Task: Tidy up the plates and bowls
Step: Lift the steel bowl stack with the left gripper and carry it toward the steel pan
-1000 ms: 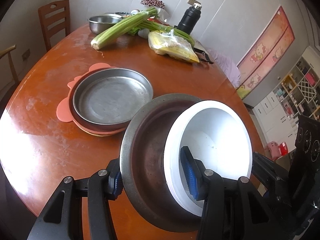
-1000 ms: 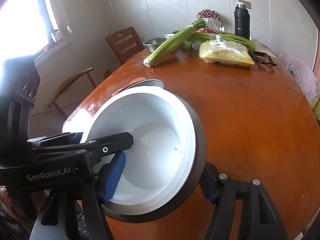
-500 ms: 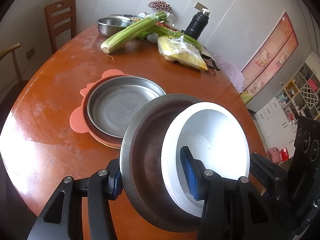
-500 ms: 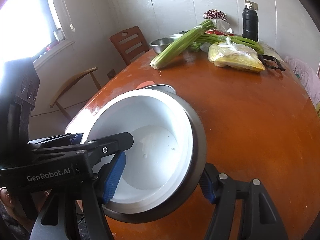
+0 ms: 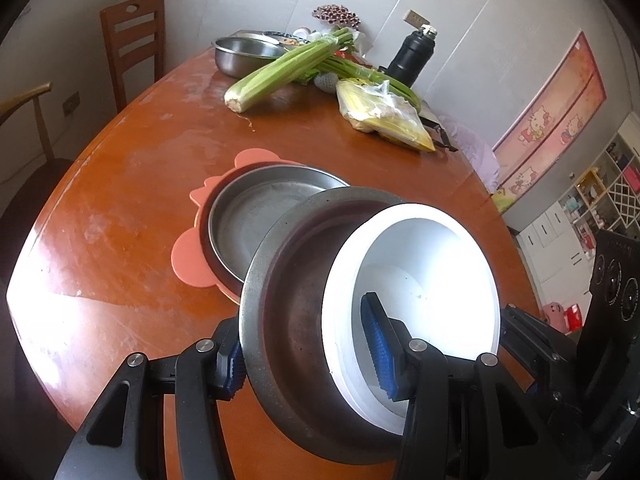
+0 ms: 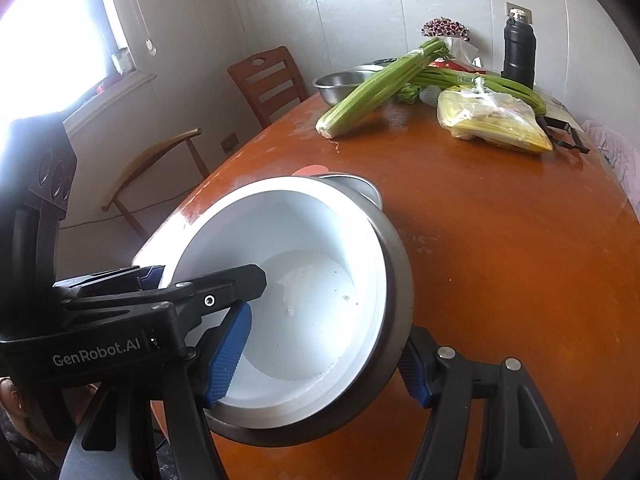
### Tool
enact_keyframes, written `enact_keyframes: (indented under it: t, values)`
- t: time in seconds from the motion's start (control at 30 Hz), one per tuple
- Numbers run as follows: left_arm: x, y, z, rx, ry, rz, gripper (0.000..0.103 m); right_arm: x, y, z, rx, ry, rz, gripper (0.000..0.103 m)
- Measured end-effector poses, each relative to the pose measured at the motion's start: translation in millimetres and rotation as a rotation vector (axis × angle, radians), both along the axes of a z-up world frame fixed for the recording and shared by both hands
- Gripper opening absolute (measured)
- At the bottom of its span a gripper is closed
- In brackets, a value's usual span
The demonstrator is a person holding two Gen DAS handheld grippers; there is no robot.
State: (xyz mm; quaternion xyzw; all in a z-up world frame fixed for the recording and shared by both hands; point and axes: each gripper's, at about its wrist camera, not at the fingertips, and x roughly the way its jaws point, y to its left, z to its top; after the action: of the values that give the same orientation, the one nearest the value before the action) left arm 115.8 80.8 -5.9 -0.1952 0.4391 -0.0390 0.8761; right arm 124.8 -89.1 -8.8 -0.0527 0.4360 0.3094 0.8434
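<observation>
- The left gripper [image 5: 306, 354] pinches one side of a nested pair: a white bowl [image 5: 416, 280] inside a steel bowl [image 5: 288, 312].
- The right gripper [image 6: 320, 356] pinches the opposite side.
- The tilted pair hangs above the wooden table [image 5: 120, 220], partly over a steel plate [image 5: 256, 216] on a pink mat [image 5: 188, 256].
- Celery [image 5: 280, 68] lies well apart.

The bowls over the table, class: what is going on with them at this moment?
A person holds a gripper in each hand, and both clamp one nested pair: a white bowl sitting inside a metal bowl. The left gripper and the right gripper each have one pad inside the white bowl and one outside the metal rim. The pair is tilted above the wooden table, close to a metal plate stacked on a pink plate.
</observation>
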Motion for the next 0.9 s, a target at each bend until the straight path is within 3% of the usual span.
enact_keyframes:
  t: [0.9]
  values:
    - [33.6, 21.5, 20.6, 0.025, -0.036, -0.01, 0.052, 28.2, 23.6, 20.3, 0.007, -0.034, -0.008, 0.068]
